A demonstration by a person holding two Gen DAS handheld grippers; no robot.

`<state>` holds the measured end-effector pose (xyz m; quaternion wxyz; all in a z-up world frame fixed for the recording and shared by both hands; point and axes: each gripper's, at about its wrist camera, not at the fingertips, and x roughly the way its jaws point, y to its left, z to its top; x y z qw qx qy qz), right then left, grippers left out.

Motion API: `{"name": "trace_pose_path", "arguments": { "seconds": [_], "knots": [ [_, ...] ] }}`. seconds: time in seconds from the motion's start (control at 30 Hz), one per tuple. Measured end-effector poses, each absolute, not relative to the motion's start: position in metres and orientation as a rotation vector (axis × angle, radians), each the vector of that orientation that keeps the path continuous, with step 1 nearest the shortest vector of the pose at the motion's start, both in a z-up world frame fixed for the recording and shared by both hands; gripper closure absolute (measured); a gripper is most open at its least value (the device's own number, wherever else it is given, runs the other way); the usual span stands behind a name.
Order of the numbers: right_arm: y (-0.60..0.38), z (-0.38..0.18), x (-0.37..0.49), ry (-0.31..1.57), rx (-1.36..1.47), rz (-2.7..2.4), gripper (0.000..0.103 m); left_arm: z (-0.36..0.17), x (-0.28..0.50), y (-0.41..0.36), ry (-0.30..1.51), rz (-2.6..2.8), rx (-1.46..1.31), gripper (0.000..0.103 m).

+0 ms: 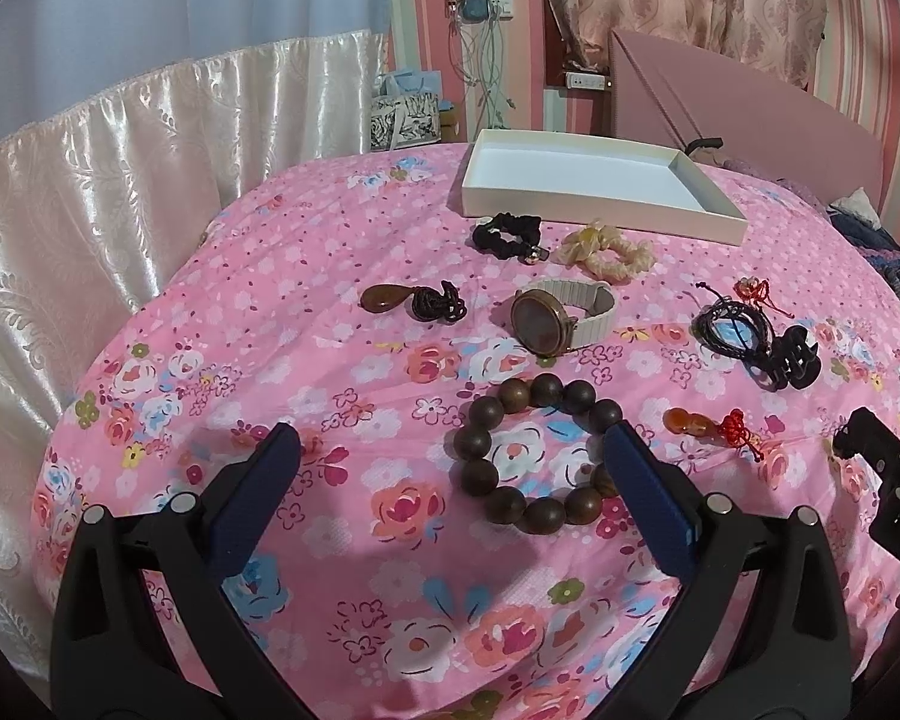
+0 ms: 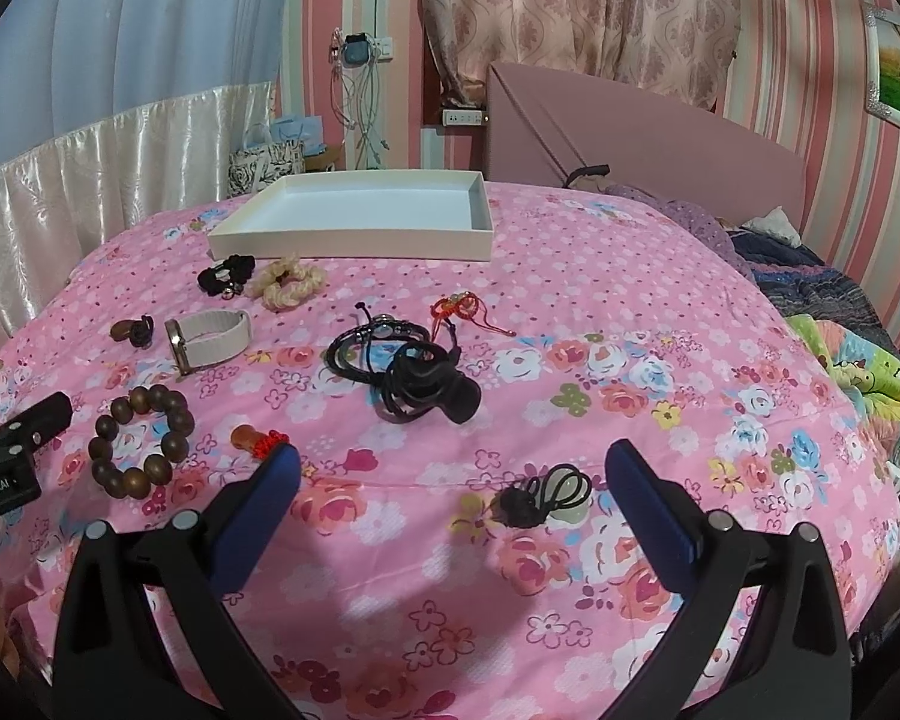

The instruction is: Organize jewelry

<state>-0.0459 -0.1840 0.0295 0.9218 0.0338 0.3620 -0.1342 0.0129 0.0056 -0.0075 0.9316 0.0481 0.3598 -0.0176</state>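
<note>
Bedspread (image 1: 354, 396): pink cotton-like fabric, printed flowers, lightly creased; carries all items.

Tray (image 1: 594, 180): shallow rectangular card box, white inside, cream walls, empty; lies toward the far edge of the bedspread.

Left gripper (image 1: 450, 456): black plastic arms, blue flat pads, jaws spread wide, holding nothing. Its right pad overlaps the near rim of the bead bracelet in view; contact cannot be told.

Right gripper (image 2: 453, 471): same build, jaws wide, empty, hovering over the near edge of the bedspread.

Watch (image 1: 555, 315): round dark dial in a bronze-toned case, ribbed off-white strap looped shut; mid-bedspread.

Bead bracelet (image 1: 537, 453): ring of large, glossy dark-brown wooden spheres, near the near edge.

Black cord bundle (image 2: 384, 342): thin braided loops, touching a matte black claw clip (image 2: 450, 393).

Cream scrunchie (image 1: 609, 252) and black scrunchie (image 1: 507, 231): ruffled fabric rings, just in front of the tray.

Brown teardrop pendant (image 1: 384, 298): polished, with knotted dark cord, toward the left edge.

Amber gourd charm (image 1: 690, 423): glossy, with red knot.

Red cord knot (image 2: 465, 309): small, thin, beside the black bundle.

Pale bead on black cord (image 2: 546, 498): between the right gripper's pads.
</note>
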Motion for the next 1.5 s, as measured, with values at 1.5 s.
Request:
{"name": "trace_pose_path", "arguments": {
  "seconds": [1.5],
  "knots": [
    [-0.1813,0.0202,-0.0432,0.795,0.065,-0.292,0.002,-0.0148,0.0165,0.0080,0.775,-0.059,0.084,0.003]
  ]
}}
